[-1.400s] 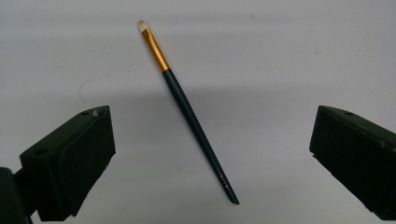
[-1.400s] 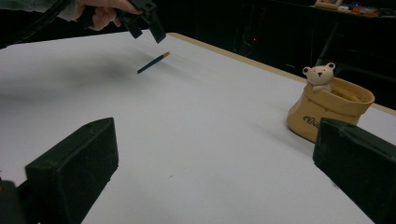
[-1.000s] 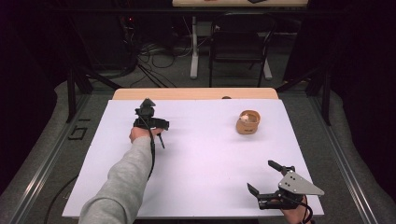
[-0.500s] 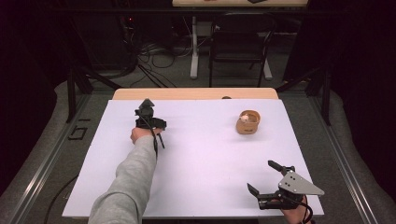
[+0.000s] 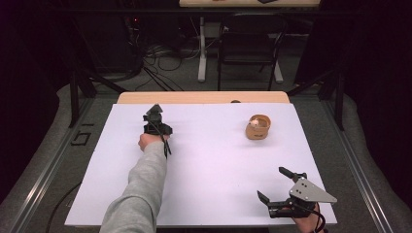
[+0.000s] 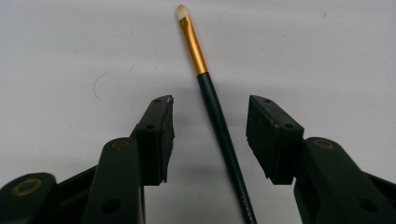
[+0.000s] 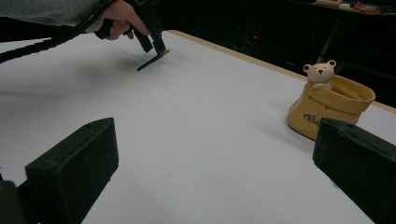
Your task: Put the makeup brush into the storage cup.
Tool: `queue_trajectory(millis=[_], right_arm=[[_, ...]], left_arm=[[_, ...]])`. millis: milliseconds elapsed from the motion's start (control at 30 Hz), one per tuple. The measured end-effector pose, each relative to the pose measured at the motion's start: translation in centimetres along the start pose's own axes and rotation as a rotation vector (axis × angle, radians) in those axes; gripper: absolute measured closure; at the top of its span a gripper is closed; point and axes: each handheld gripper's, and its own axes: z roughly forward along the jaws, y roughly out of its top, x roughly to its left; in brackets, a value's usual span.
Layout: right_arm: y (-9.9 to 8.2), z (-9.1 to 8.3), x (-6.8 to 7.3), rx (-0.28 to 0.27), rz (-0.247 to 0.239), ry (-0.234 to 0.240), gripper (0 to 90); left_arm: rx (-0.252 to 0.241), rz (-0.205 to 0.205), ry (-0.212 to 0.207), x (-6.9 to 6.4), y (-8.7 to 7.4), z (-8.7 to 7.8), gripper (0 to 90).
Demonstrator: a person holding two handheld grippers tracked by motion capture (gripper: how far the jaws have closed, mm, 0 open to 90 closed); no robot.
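Paintbrush (image 6: 212, 100) is lying flat on the white table (image 5: 204, 184), at ten o'clock from its centre, between the jaws of the left gripper (image 6: 210, 126); they have just been closing, pads not yet pressing it. At four o'clock, the right gripper (image 5: 275, 186) is hovering spread wide, grasping nothing. At two o'clock, a tan bear pot (image 5: 257, 127) is standing.

You've got a thin paintbrush (image 6: 215, 100) lying flat on the white table (image 5: 214, 160), far-left: dark teal handle, gold ferrule, pale tip.
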Motion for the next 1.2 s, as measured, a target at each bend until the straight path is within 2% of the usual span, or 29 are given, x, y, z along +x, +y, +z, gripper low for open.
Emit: queue_trajectory(millis=[300,767,1200], right_arm=[[0.0,0.0,0.0,0.001,0.000,0.002,0.0],[0.0,0.0,0.0,0.003,-0.001,0.003,0.0],[0.0,0.1,0.1,0.010,-0.003,0.007,0.0]], left_arm=[[-0.019,-0.015,0.015,-0.2,-0.2,0.3,62.0],[-0.025,-0.012,0.031,-0.9,-0.5,0.8,67.7],[-0.038,-0.017,0.067,-1.3,-0.7,0.9,77.3]])
